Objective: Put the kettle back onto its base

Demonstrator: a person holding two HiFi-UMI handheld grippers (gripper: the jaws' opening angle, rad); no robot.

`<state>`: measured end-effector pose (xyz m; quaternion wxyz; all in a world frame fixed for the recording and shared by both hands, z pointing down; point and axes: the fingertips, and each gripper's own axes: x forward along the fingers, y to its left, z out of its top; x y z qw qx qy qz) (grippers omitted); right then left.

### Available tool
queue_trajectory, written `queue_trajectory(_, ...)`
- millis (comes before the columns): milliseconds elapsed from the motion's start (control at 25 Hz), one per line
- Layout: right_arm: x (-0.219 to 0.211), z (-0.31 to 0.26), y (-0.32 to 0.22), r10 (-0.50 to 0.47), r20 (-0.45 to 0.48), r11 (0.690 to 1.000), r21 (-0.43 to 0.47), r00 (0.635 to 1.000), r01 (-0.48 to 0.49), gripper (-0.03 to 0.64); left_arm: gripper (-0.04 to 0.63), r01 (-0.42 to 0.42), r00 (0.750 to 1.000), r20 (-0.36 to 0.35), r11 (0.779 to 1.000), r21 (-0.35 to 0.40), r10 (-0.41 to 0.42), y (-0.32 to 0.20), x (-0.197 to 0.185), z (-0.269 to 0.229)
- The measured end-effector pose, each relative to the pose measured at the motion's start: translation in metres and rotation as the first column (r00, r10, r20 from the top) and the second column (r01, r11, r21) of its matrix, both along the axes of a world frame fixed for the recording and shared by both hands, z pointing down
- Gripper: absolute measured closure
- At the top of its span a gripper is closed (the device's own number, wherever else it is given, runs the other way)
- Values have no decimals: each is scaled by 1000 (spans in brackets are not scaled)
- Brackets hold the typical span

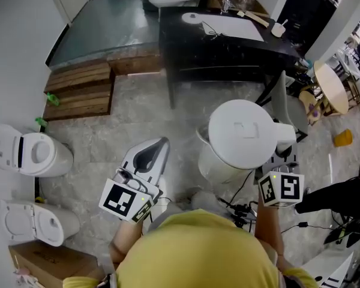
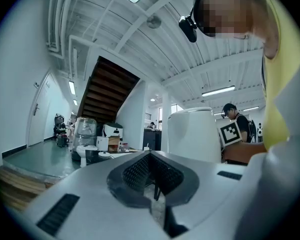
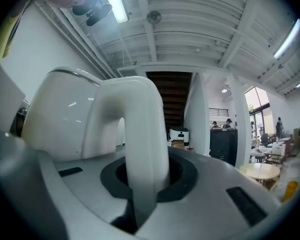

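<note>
A white kettle [image 1: 240, 138] hangs in the air in front of me, above the grey floor. My right gripper [image 1: 282, 159] is shut on its curved handle [image 3: 140, 129], which runs up between the jaws in the right gripper view. The kettle's body [image 3: 65, 119] fills the left of that view. My left gripper [image 1: 162, 143] floats to the kettle's left, apart from it, shut with nothing between its jaws [image 2: 151, 184]. The kettle [image 2: 195, 134] shows beyond the left gripper's tips. A white round disc [image 1: 192, 18] with a cable lies on the black table [image 1: 228, 53] farther ahead.
Two white toilets [image 1: 30, 153] [image 1: 30, 222] and a cardboard box [image 1: 48, 261] stand at the left. Wooden pallets [image 1: 81, 89] lie at the far left. A round wooden table [image 1: 331, 86], a yellow object [image 1: 343, 138] and loose cables [image 1: 246, 209] are on the right.
</note>
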<state>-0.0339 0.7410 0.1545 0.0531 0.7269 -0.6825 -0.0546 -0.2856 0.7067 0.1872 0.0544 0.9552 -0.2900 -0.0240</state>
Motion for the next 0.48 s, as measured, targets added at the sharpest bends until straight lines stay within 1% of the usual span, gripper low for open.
queue_trajectory(240,6,6,-8,-5,32,1000,4,999,5,563,594,7,1000,5,1000,-20,-7,-3,0,9)
queue_trajectory(480,26,12,-38,-8,37,1000,20,999,7,561,594,15,1000,8,1000,-13,-15,-32,18,16)
